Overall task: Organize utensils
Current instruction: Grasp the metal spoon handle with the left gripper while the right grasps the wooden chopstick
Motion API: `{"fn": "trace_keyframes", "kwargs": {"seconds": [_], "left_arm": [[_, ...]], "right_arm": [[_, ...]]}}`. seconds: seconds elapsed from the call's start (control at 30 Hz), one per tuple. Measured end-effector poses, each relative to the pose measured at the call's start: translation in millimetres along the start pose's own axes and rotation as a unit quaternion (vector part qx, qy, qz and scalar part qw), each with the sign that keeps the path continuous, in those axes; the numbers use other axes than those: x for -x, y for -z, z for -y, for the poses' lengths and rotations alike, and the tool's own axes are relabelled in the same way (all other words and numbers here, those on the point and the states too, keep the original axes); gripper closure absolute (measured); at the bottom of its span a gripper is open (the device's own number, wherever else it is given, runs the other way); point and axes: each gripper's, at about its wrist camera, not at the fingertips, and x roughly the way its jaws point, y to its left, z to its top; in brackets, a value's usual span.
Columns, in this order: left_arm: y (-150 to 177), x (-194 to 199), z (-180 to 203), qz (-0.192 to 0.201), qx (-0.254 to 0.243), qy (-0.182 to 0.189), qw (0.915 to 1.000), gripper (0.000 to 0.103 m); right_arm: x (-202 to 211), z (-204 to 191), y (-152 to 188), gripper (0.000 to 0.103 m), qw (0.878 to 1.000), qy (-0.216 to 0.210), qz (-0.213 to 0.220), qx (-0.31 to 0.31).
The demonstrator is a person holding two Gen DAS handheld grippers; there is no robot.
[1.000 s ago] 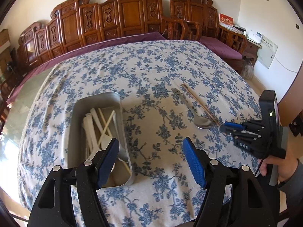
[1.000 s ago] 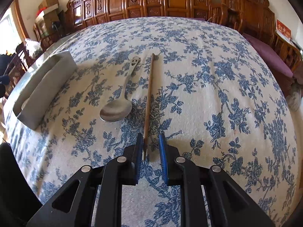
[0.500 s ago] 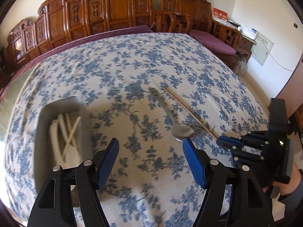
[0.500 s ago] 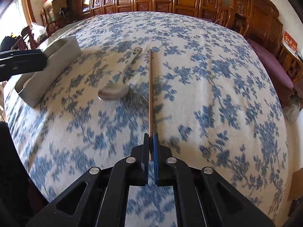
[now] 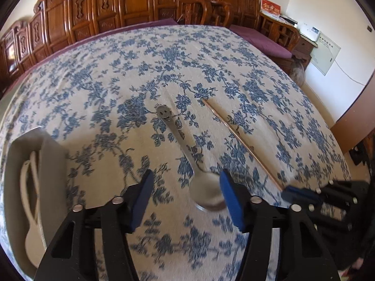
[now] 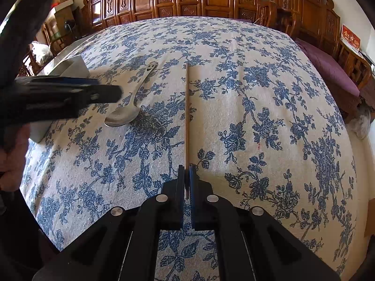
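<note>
A metal spoon (image 5: 187, 161) with a smiley on its handle end lies on the blue-flowered tablecloth. Its bowl sits between the open jaws of my left gripper (image 5: 186, 193), nearer the right finger. A thin wooden chopstick (image 5: 241, 145) lies to its right. My right gripper (image 6: 186, 175) is shut on the chopstick's (image 6: 186, 117) near end, and the rest still lies along the cloth. The spoon (image 6: 131, 100) also shows in the right wrist view, with the left gripper (image 6: 93, 93) above its bowl. A metal tray (image 5: 21, 187) at the left holds white utensils.
The table (image 6: 257, 93) is round with its edge close in front of both grippers. Carved wooden chairs (image 5: 140, 2) line the far side. The tray (image 6: 70, 68) sits behind the left gripper in the right wrist view.
My left gripper has moved right from over the tray to the spoon's bowl. My right gripper has closed on the chopstick's near end.
</note>
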Motion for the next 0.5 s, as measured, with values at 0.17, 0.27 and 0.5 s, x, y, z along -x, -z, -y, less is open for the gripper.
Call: {"fn": "trace_keyframes", "kwargs": {"seconds": [0.17,0.27,0.5], "left_arm": [[-10,-27,-3,-0.026,0.013,-0.005,0.9996,0.067],[-13,-34,-3,-0.031,0.021,-0.001,0.9993,0.075],[-17,-39,3,-0.038,0.008,-0.009,0.9992,0.094]], "right_arm": [[0,0,0,0.098,1.000,-0.001,0.001,0.000],[0,-1,0,0.098,1.000,0.002,0.002,0.004],[-1,-2,-2,0.097,1.000,0.006,0.005,0.010]]}}
